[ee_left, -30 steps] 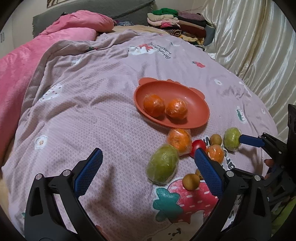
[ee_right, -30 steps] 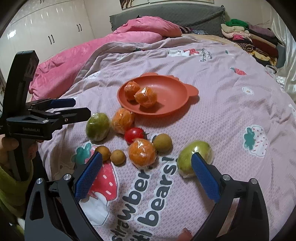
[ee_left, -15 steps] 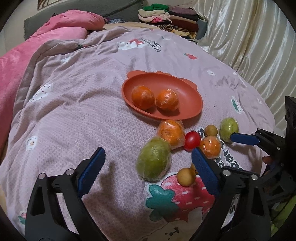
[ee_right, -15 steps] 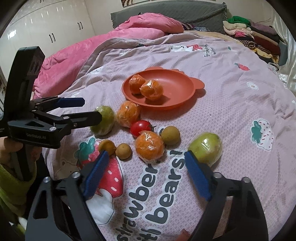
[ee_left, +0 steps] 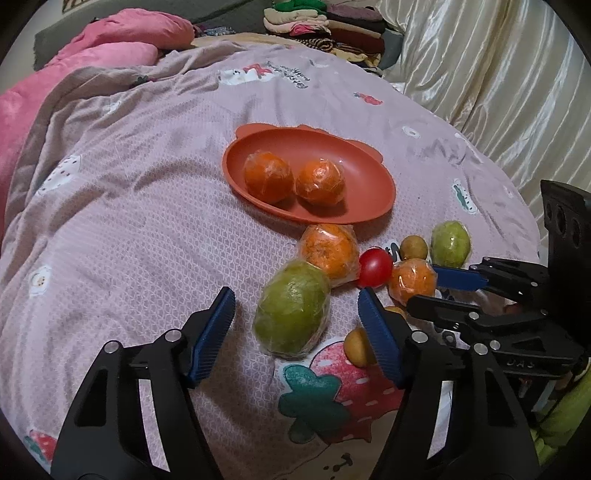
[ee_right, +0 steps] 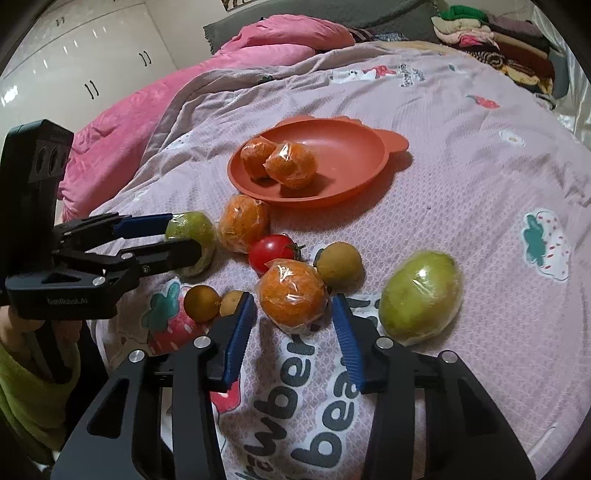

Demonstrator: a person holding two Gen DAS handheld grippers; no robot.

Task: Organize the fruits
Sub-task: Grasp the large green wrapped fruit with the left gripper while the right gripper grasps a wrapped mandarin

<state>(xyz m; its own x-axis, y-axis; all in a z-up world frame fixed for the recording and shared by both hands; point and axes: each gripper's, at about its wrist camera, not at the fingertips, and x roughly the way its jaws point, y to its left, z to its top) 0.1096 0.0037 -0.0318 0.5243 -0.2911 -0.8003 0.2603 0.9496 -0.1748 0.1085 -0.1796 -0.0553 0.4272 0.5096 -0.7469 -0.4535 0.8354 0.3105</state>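
Note:
An orange-red plate (ee_left: 358,173) on the bedspread holds two wrapped oranges (ee_left: 267,177). Loose fruit lies in front of it. My left gripper (ee_left: 295,321) straddles a wrapped green fruit (ee_left: 291,306); its jaws are closing, with a gap still showing on each side. My right gripper (ee_right: 292,306) has a wrapped orange (ee_right: 291,295) between its fingertips; those jaws are closing too, the pads close beside it without visibly pressing. A third wrapped orange (ee_right: 242,221), a tomato (ee_right: 271,251), several small brown fruits (ee_right: 340,264) and a second green fruit (ee_right: 421,295) lie around.
A pink quilt (ee_right: 266,40) is heaped at the far left of the bed. Folded clothes (ee_left: 325,22) are stacked at the head, and a shiny curtain (ee_left: 498,74) hangs on the right. A hand in a green sleeve (ee_right: 26,376) holds the left gripper's handle.
Both pairs of jaws have narrowed. The left fingers now bracket the green fruit, and the right fingers have drawn in around the wrapped orange. The fruit has not moved.

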